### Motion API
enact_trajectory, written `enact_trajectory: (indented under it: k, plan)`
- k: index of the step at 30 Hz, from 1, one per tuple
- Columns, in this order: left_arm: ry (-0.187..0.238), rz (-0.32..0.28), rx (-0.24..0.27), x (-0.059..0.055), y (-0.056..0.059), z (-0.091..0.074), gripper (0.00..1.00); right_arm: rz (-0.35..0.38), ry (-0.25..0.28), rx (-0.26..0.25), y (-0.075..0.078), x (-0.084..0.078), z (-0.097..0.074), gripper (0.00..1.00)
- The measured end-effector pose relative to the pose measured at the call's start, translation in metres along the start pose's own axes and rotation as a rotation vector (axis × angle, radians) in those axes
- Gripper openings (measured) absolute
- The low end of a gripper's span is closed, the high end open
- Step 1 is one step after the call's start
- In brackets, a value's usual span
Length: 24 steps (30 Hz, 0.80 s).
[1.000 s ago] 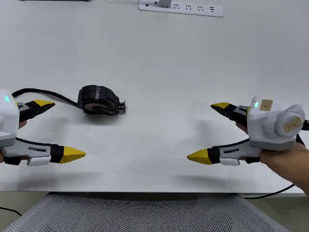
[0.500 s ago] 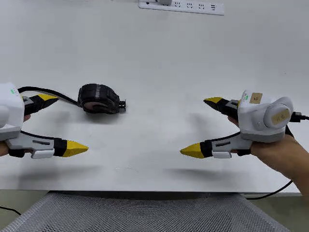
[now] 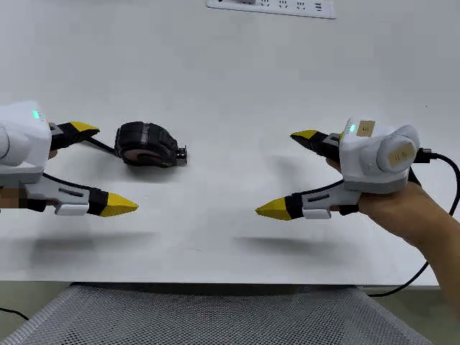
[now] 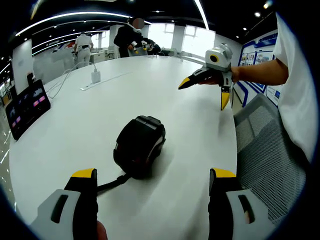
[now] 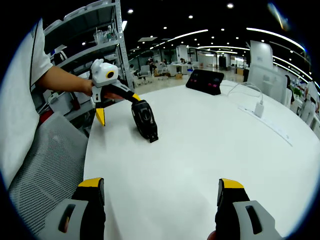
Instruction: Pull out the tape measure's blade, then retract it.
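Presently, both grippers hang above the white tabletop (image 3: 230,79) with nothing held. The left gripper (image 3: 111,167) has its jaws spread wide and empty. The right gripper (image 3: 276,172) is likewise agape and empty.

The tape measure (image 3: 147,145), a black case, rests on the tabletop just ahead of the left gripper. In the left gripper view it lies between the lines of the two jaws and close beyond their yellow tips, not touching them. From the right gripper it lies well apart, straight across the bare surface.

The case's long axis runs roughly from one gripper to the other. The blade's end tab (image 3: 182,153) projects from the end facing the right gripper. A black cord (image 3: 99,146) leaves the opposite end and trails back toward the left gripper.

Judgement: the left gripper is the nearer and is placed to steady the case. The right gripper faces the tab end and would have to cross the gap to reach it. No step of the task is yet done; the blade is fully housed.

The surface is smooth, matte and uncluttered near the work. A white power strip (image 3: 272,6) lies at the far edge and a mesh chair seat (image 3: 215,316) sits below the near edge. The room is a large lit hall with ceiling light strips, shelving (image 5: 95,35) and people at a distance.
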<state>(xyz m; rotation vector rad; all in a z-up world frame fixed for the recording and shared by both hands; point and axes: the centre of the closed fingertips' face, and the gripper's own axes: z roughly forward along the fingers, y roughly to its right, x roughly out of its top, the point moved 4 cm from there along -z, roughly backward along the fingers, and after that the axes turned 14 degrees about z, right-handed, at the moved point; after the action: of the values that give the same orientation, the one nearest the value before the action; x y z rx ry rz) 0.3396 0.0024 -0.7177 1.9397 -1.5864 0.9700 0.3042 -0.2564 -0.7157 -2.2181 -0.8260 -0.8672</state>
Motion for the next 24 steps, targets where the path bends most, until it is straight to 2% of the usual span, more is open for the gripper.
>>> enact_trajectory:
  k: [15,21,24]
  plan:
    - [-0.026,0.072,-0.057,0.004,-0.01,0.014,0.85,-0.022,-0.02,0.032,0.001,0.006,0.015,0.91]
    - [-0.042,0.111,-0.069,0.004,-0.015,0.019,0.75,-0.027,-0.024,0.044,0.003,0.009,0.02,0.91]
    - [-0.054,0.133,-0.075,0.003,-0.018,0.022,0.67,-0.027,-0.029,0.05,0.004,0.01,0.024,0.91]
